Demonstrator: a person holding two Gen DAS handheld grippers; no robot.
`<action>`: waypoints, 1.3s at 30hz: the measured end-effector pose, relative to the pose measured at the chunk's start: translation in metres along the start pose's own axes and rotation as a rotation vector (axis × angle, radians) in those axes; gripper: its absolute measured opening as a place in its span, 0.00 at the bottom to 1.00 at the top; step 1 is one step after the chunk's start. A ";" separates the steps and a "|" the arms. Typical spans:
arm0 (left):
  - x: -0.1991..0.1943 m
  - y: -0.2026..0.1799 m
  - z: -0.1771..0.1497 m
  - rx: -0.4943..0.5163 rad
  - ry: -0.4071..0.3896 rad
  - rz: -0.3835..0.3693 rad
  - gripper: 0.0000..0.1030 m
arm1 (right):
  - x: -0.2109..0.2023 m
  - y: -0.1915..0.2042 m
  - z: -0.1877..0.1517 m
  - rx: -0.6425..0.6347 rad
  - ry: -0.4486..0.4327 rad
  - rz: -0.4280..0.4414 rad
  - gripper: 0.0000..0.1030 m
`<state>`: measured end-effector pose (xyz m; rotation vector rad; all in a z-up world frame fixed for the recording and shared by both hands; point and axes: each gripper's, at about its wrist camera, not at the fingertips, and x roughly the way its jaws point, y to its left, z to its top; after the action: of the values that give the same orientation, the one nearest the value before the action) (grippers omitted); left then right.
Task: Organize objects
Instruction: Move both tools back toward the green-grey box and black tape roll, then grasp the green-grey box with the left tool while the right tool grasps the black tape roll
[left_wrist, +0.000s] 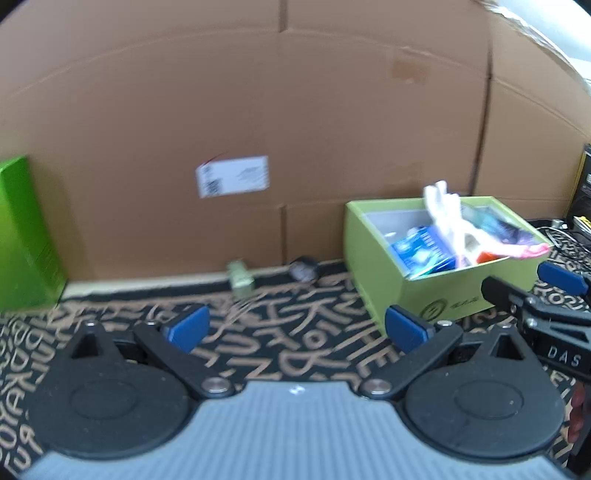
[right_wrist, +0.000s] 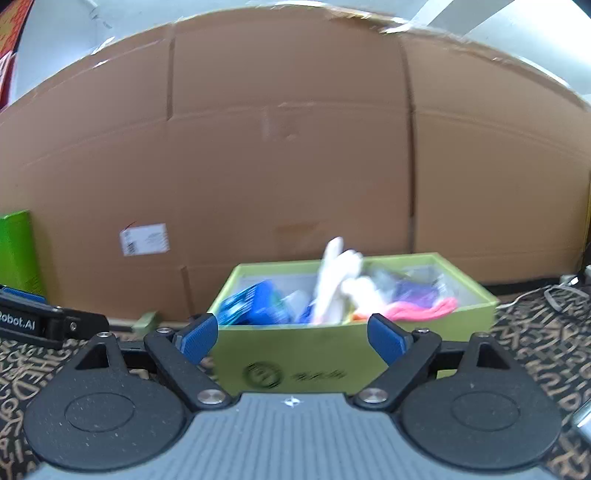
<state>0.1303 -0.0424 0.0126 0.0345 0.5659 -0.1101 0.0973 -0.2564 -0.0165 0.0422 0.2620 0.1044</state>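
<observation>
Your left gripper (left_wrist: 295, 326) is spread wide with nothing between its blue pads (left_wrist: 188, 326), hovering over the black cloth with tan lettering (left_wrist: 295, 354). Your right gripper (right_wrist: 293, 338) is just as wide and just as empty, its pads framing the front wall of the light green box (right_wrist: 332, 354).

That box sits on the cloth close to the big cardboard wall (left_wrist: 258, 110), to the right in the left wrist view. It is open-topped and crowded: a white glove (right_wrist: 336, 280) sticks up above the rim, a blue packet (right_wrist: 255, 302) lies at the left end, and something pink (right_wrist: 424, 310) drapes at the right end. The blur hides what else is inside.

Two small things lie on the cloth at the foot of the cardboard: a pale green block (left_wrist: 241, 280) and, just beside it, a dark roundish object (left_wrist: 303, 268). A bright green carton (left_wrist: 22, 236) stands at the far left.
</observation>
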 end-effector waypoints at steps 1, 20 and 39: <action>0.000 0.006 -0.003 -0.008 0.007 0.011 1.00 | 0.001 0.006 -0.002 -0.004 0.008 0.009 0.89; 0.024 0.097 -0.023 -0.148 0.077 0.054 1.00 | 0.040 0.096 -0.008 -0.174 0.075 0.138 0.88; 0.156 0.100 0.035 -0.131 0.141 -0.094 0.78 | 0.172 0.136 -0.005 -0.411 0.169 0.106 0.52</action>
<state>0.2910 0.0400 -0.0413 -0.1121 0.7145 -0.1625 0.2480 -0.1021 -0.0581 -0.3631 0.4030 0.2664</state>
